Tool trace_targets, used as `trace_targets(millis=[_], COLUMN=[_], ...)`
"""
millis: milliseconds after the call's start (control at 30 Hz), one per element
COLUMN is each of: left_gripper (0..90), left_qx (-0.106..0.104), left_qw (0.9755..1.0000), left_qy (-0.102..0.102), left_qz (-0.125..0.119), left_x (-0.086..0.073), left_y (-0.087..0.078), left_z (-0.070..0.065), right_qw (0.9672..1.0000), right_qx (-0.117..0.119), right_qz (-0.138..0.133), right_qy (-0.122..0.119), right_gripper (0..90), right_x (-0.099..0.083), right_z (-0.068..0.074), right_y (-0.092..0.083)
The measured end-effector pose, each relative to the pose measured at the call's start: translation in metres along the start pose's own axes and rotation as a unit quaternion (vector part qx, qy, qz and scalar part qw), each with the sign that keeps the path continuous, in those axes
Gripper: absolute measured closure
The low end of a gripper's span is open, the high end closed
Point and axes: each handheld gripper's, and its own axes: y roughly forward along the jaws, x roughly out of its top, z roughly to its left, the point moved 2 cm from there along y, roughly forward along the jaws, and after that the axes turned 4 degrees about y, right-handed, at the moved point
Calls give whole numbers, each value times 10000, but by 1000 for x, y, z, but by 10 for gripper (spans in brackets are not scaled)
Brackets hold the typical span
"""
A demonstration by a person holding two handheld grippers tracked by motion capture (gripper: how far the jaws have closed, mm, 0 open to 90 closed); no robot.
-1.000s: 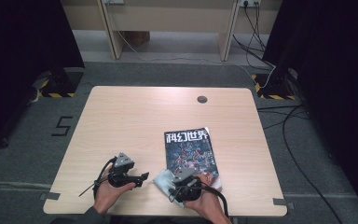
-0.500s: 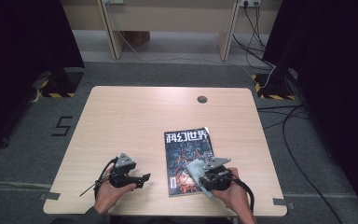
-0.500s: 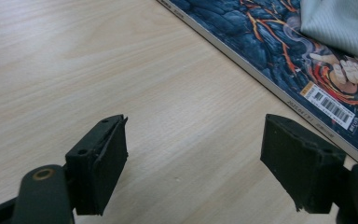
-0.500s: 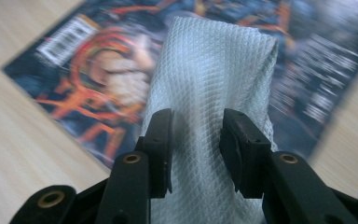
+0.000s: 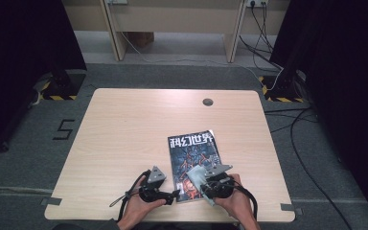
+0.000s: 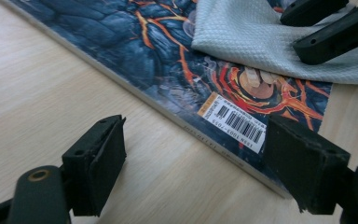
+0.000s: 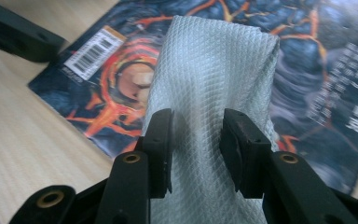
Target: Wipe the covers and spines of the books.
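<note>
Overhead, both hands lay low at the counter's (image 5: 124,124) near edge, one magazine (image 5: 194,158) between the tongs. Left tongs (image 6: 193,163) gaped empty, straddling its spine; right tongs (image 7: 196,144) pinched one grey cloth (image 7: 214,70) over its cover.

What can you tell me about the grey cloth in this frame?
The cloth is pale grey with a fine diamond weave, soft and folded into a narrow strip. It lies draped over the lower part of the magazine cover, above the barcode corner. The right gripper has its jaws closed on one end, bunching the fabric between them.
</note>
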Motion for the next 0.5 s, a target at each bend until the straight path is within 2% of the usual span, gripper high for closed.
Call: trace_targets(millis=[67,167,233,267,300,333,367,400,433,467,500], left_gripper=[176,172,176,176,177,176,176,175,175,175,171], left_qx=[74,72,101,113,117,101,101,104,104,93,68], left_qw=[10000,10000,9999,9999,9999,9999,9999,9999,9999,9999,9999], left_qy=[38,52,74,82,94,88,88,71,71,74,80], left_qz=[0,0,-23,-31,-32,-33,-33,-44,-44,-42,-23], left_x=[0,0,-1,-1,-1,-1,-1,-1,-1,-1,-1], left_y=[1,1,1,1,1,1,1,1,1,1,1], left_z=[-1,0,-1,-1,-2,-1,-1,-1,-1,-1,0], right_qw=[10000,10000,10000,10000,9998,9991,9991,9981,9981,9965,9963], right_qx=[2,78,34,-66,-152,-319,-319,-427,-427,-565,-519], right_qz=[14,-23,12,40,45,27,27,-20,-20,-28,-68], right_qy=[-54,-10,5,33,92,266,266,436,436,620,682], right_gripper=[640,641,643,643,643,643,643,646,646,644,645], right_x=[1,-1,-1,-2,-4,-9,-9,-14,-14,-17,-19], right_z=[1,-2,-7,-11,-17,-30,-30,-44,-44,-54,-56], right_y=[0,0,-2,-3,-5,-10,-10,-14,-14,-17,-17])
